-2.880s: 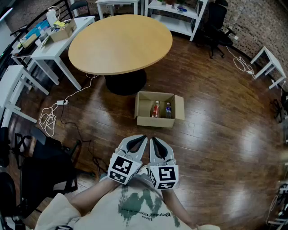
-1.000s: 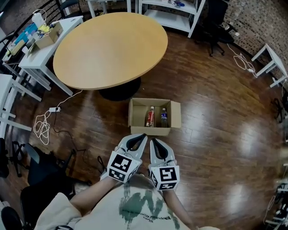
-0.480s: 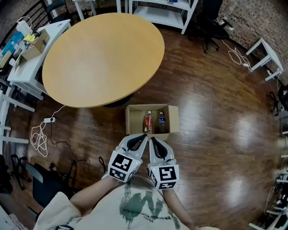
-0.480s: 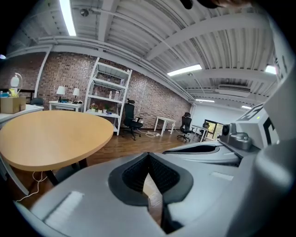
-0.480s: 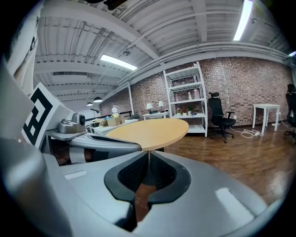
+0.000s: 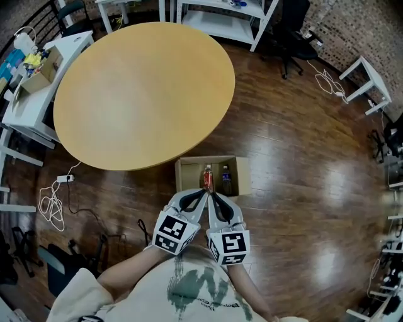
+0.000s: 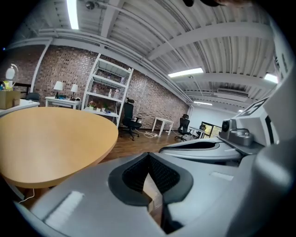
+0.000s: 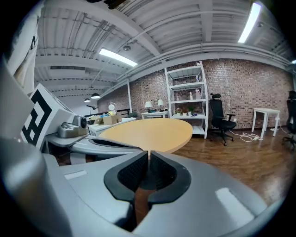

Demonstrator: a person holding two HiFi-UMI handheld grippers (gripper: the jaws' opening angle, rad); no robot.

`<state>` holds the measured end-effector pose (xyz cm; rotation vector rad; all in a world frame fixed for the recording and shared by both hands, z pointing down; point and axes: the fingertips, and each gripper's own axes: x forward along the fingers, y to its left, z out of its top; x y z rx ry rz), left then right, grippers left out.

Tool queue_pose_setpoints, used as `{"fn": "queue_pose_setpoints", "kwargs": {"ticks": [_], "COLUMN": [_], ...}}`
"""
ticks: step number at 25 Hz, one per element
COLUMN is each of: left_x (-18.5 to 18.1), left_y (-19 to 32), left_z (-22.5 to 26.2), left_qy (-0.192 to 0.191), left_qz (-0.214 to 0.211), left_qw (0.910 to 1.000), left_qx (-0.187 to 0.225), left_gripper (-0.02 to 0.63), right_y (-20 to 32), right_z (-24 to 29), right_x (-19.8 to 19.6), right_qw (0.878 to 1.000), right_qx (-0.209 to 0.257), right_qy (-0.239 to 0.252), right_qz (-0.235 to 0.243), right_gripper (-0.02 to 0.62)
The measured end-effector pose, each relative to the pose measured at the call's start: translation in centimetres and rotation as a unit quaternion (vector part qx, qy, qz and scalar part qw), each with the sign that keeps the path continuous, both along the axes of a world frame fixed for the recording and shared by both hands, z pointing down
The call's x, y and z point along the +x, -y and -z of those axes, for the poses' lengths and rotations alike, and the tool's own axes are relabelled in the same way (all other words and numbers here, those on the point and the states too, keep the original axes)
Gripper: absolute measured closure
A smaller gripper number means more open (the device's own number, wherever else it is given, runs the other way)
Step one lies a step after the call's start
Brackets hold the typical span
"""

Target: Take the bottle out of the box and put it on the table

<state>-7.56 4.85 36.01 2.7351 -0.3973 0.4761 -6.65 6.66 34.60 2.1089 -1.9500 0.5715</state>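
Head view: open cardboard box [image 6: 183, 170] sits on a dark wood plank floor [image 6: 296, 163], glossy w/ light glare, just off the near edge of the big round table [image 6: 141, 88] w/ a tan top. 2 bottles are in the box side by side, red-label bottle [image 6: 207, 178] on the left and blue-label bottle [image 6: 225, 179] on the right, both clear of the tools. On the near side of the box, the left gripper [image 6: 200, 193] and right gripper [image 6: 213, 196] are held close together, tips pointing at the box's near wall, short of the bottles. Left gripper view: jaws pressed together at the tips, nothing pinched, and a bit of cardboard shows thru the gap behind the pads. Right gripper view: same, jaws closed tip to tip and empty, tabletop straight ahead. Room: white desk [image 6: 25, 110] w/ clutter at left, white shelf unit [image 6: 217, 19] and black office chair [image 6: 291, 28] on the far side, small white table [image 6: 365, 78] at right, cable [image 6: 51, 204] coiled on the floor left of the table. Gripper views add a brick wall [image 8: 240, 88] and an exposed ceiling w/ strip lights [image 8: 118, 56].
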Motion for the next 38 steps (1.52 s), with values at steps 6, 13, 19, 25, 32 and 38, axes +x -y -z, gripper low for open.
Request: {"fn": "queue_pose_setpoints", "kwargs": {"ticks": [6, 13, 19, 25, 32, 38], "left_x": [-0.4, 0.4, 3.1, 6.7, 10.1, 12.0], "left_y": [2.3, 2.5, 2.7, 4.4, 7.3, 7.9], "left_z": [-1.3, -3.3, -5.0, -8.7, -13.5, -17.9], "left_qy": [-0.005, 0.005, 0.018, 0.054, 0.086, 0.111], "left_qz": [0.004, 0.004, 0.017, 0.052, 0.107, 0.123], "left_qw": [0.9999, 0.9992, 0.9985, 0.9950, 0.9881, 0.9820], "left_qx": [-0.013, -0.040, -0.048, -0.067, -0.070, -0.090], "left_gripper": [0.609, 0.609, 0.609, 0.609, 0.609, 0.609], "right_y": [2.0, 2.7, 3.7, 6.1, 7.8, 8.6], "right_z": [-1.0, -2.6, -4.3, -7.8, -12.9, -17.5], "right_x": [-0.4, 0.6, 4.2, 9.2, 13.8, 17.2], "right_qw": [1.000, 0.999, 0.999, 0.998, 0.995, 0.993], "right_qx": [-0.015, -0.035, -0.037, -0.051, -0.075, -0.094], "right_qy": [-0.011, -0.008, 0.002, 0.034, 0.051, 0.073], "right_qz": [-0.002, 0.001, 0.007, 0.013, 0.038, 0.022], "right_gripper": [0.577, 0.577, 0.577, 0.577, 0.577, 0.577]}}
